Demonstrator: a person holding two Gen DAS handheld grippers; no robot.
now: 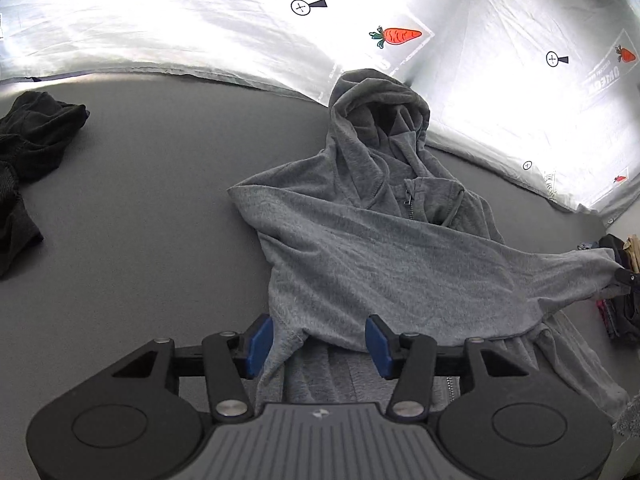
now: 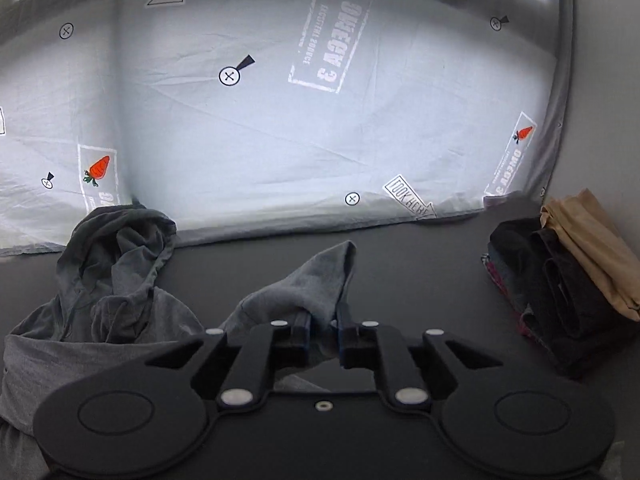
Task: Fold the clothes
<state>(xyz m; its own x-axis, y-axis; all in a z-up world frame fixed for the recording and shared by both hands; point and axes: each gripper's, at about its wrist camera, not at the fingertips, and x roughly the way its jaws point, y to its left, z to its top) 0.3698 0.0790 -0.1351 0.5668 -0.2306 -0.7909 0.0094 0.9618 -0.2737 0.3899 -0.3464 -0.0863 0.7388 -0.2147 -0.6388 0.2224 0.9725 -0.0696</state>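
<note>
Left tool point(image 1: 319, 339): blue pads spread wide, released, grey fabric of the hoodie point(image 1: 360, 248) lying loose between them without being pinched. Hovering over the garment's lower hem at the near edge of the tabletop point(image 1: 140, 200).

Right tool point(image 2: 323, 330): clenched on a sleeve cuff point(image 2: 320, 276) of the same hoodie point(image 2: 112, 276), cloth bunched and standing up out of the narrow gap between the fingers. Seen from the left wrist view as a dark tip at the far right point(image 1: 626, 276), with the sleeve point(image 1: 460, 264) drawn across the chest, taut toward the right edge.

Hoodie: grey, zip-front, spread on the dark grey tabletop roughly mid-surface. Hood point(image 1: 376, 120) propped upright against the white printed sheet point(image 1: 200, 32) along the back edge. Zipper pull point(image 1: 408, 198) and a drawstring visible below the hood opening. Second sleeve hanging down at the near right, partly under the raised fold.

Other items:
- Dark crumpled garment point(image 1: 28, 152) near the left edge, well apart from the hoodie.
- Stack of folded clothes point(image 2: 560, 292) near the right edge, dark pieces with a tan one on top; bits of pink showing low in the pile.
- Backing sheet printed with carrots point(image 1: 398, 35), crossed circles and arrow boxes; brightly lit, overexposed in the left wrist view.
</note>
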